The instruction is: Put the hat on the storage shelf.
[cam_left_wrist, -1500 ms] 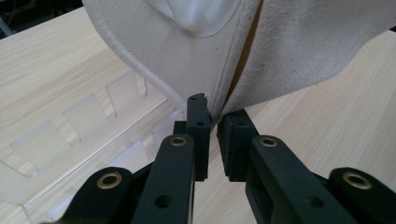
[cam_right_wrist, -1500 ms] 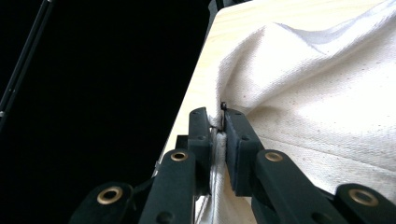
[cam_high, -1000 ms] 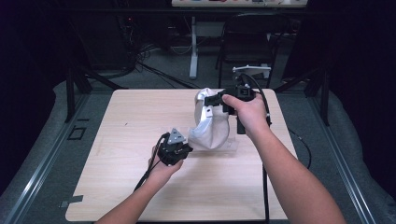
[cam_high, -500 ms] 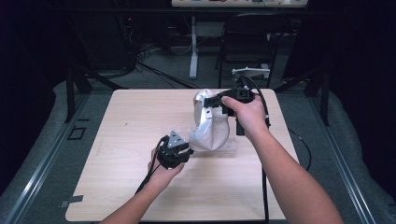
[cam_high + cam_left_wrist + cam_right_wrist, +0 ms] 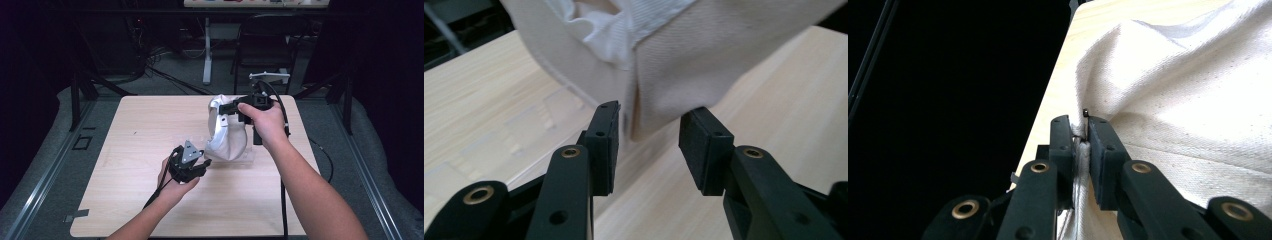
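A cream cloth bag [image 5: 227, 135] stands bunched on the wooden table [image 5: 140, 130], right of the middle. My right gripper [image 5: 225, 109] is shut on its upper rim; in the right gripper view the pads pinch a fold of the fabric [image 5: 1198, 110] at the gripper [image 5: 1079, 122]. My left gripper [image 5: 202, 162] sits low at the bag's near left corner. Its jaws have just been opening. In the left gripper view a hanging corner of the cloth [image 5: 704, 55] dips between the tips of that gripper [image 5: 649, 120], and the pads stand apart from it.
A clear plastic sheet [image 5: 242, 159] lies flat under the bag. Bare wood stretches left and toward the front edge. Beyond the table stand a dark chair [image 5: 265, 45] and a white desk leg [image 5: 207, 55]. Metal rails [image 5: 35, 200] run along the floor at the left.
The left gripper's jaws have parted at the bag's lower corner and the hand has lifted slightly. The right hand and the bag's top hold still.
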A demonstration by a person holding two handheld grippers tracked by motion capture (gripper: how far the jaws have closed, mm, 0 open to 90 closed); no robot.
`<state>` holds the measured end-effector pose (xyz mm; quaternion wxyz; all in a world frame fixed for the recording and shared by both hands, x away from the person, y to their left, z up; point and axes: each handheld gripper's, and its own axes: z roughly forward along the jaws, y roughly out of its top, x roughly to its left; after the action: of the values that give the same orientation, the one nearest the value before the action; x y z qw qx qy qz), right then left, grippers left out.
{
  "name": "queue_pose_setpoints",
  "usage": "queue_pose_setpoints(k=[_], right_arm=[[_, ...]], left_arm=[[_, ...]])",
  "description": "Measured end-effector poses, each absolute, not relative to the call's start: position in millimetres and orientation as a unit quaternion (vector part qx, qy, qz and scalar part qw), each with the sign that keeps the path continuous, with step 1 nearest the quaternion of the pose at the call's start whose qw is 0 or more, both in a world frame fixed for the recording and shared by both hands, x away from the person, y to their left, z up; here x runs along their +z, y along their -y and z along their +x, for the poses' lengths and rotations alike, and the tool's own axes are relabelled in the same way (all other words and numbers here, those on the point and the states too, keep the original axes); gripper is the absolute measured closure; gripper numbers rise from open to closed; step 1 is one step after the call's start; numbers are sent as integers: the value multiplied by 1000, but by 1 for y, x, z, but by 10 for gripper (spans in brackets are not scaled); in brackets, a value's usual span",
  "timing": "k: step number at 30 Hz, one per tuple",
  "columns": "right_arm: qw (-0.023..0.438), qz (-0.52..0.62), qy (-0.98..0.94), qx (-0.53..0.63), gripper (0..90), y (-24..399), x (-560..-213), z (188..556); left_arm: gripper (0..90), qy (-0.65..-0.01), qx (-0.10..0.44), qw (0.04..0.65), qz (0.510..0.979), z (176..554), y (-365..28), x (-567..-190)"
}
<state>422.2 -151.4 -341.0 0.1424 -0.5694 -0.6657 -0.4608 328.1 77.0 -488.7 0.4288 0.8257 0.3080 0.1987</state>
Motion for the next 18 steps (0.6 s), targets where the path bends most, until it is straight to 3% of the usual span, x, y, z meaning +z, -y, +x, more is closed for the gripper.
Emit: queue_pose_setpoints(k=[4,10,18], right_arm=[[142,-572,663,-463,820,151,-341,423],[142,-569,666,-460,820,149,-342,422],[142,-575,664,-457,820,149,-348,423]], left_arm=[[606,-309,202,429,824,330,-77,-488],[839,-320,215,413,825,335,-80,-491],[861,-332,199,403,829,339,-81,-493]])
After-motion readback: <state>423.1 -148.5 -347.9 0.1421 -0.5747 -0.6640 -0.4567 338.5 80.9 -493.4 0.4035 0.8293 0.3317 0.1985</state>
